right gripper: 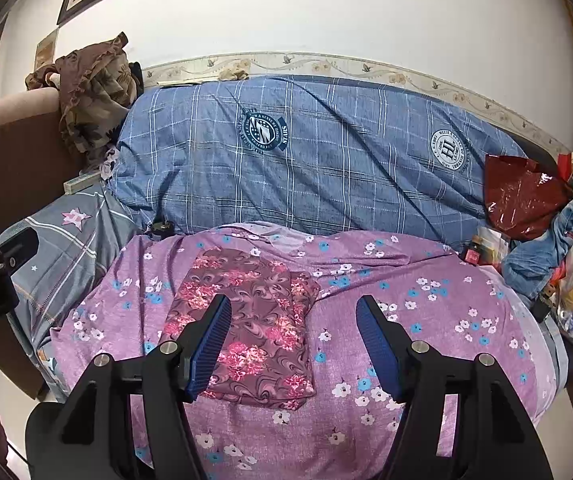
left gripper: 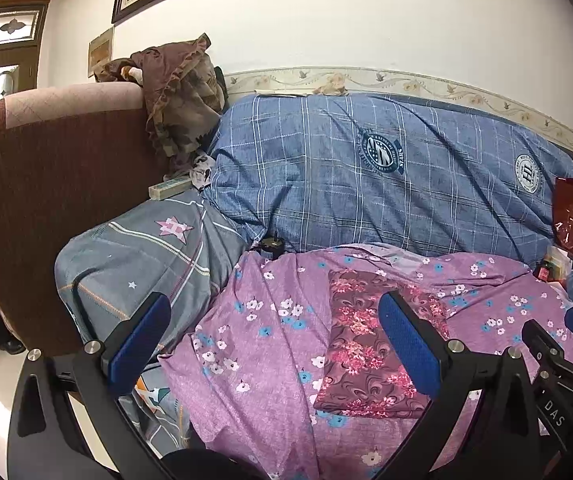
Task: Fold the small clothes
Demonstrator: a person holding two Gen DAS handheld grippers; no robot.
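The left gripper (left gripper: 274,320) is hovering with its blue pads (left gripper: 410,344) spread wide and nothing between them touching either pad; the folded maroon floral cloth (left gripper: 366,344) is lying flat on the purple flowered sheet (left gripper: 254,336) beneath the gap, nearer the right-hand finger, whose pad is overlapping the cloth's right edge in that view; whether that pad is touching the fabric cannot be told. The right gripper (right gripper: 292,340) is likewise standing released, its ribbed pads (right gripper: 212,344) apart and holding nothing; the same folded cloth (right gripper: 254,320) is sitting under and just beyond its left-hand finger, while bare purple sheet (right gripper: 406,320) is showing between the two fingers and past the right-hand one. Beyond both sets of fingertips a blue checked quilt (right gripper: 326,160) with round emblems is lying bunched along the wall; to the left of the left gripper's fingers a grey pillow (left gripper: 138,248) with a pink star is resting against a brown sofa arm (left gripper: 46,168), and a brown ruffled cloth (left gripper: 178,96) is draped over that arm's top; far to the right of the right gripper's fingers a red plastic bag (right gripper: 522,196) is sitting among assorted clutter; the other gripper's black body is edging into each view from the side.
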